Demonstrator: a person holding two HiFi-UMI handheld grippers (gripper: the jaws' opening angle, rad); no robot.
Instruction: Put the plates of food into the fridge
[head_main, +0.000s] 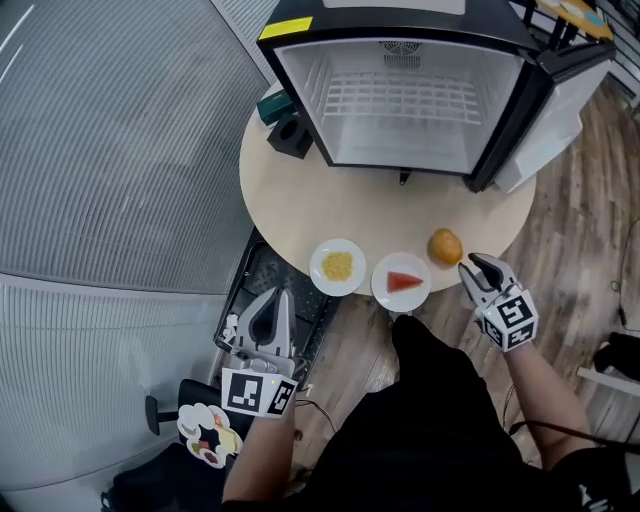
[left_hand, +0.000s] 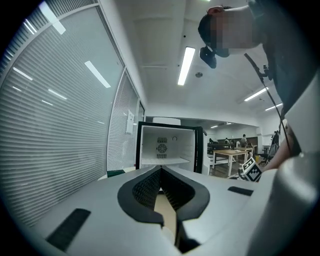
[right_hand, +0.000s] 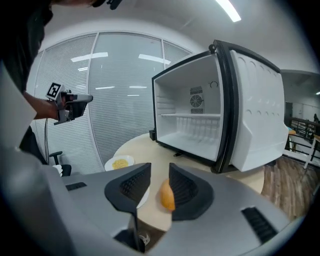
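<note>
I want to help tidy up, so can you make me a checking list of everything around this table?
Surface: round pale table, nothing spilled.
Job's things: yellow-food plate and red-slice plate on the near edge; fridge open, empty.
Clutter: orange fruit, black box.
Grippers: left gripper jaws together, off the table; right gripper jaws apart, empty, beside the fruit.
Cables: dark cable by the person's right arm.
Surroundings: blinds, wood floor.

Round beige table (head_main: 290, 200) on wood-plank floor (head_main: 585, 210). Glass wall with closed blinds (head_main: 120, 150) just past the table's left edge. White ceiling, strip lights (left_hand: 186, 65) on. Wooden desks (left_hand: 227, 156) far back.
</note>
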